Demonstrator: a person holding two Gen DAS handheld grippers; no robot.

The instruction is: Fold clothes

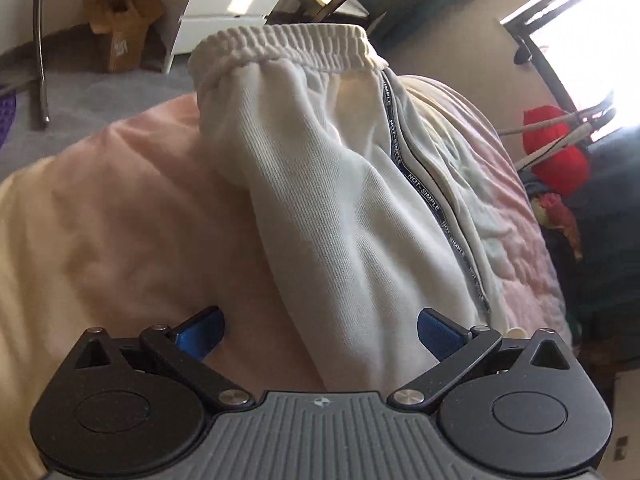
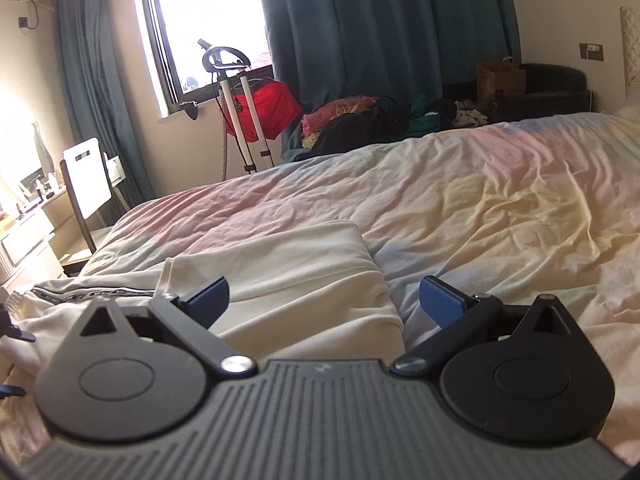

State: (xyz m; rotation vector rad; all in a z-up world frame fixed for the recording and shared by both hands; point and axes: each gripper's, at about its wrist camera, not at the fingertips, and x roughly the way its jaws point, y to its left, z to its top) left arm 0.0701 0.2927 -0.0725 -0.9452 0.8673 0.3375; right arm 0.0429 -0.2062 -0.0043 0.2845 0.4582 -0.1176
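White sweatpants [image 1: 340, 184] with an elastic waistband [image 1: 288, 46] at the far end and a dark lettered side stripe [image 1: 424, 192] lie on the pastel bedsheet [image 1: 120, 208]. My left gripper [image 1: 320, 330] hovers over the near end of the pants, its blue pads wide apart, gripping nothing. In the right wrist view the same pants [image 2: 296, 264] lie folded over on the bed [image 2: 500, 200]. My right gripper [image 2: 324, 300] stands open above the folded edge, pads clear of the cloth.
A pile of clothes [image 2: 380, 120] lies beyond the bed below teal curtains [image 2: 380, 20]. A garment steamer stand [image 2: 240, 112] with a red item [image 2: 268, 108] stands by the window. A chair [image 2: 86, 188] and a cardboard box [image 1: 122, 28] are off the bed.
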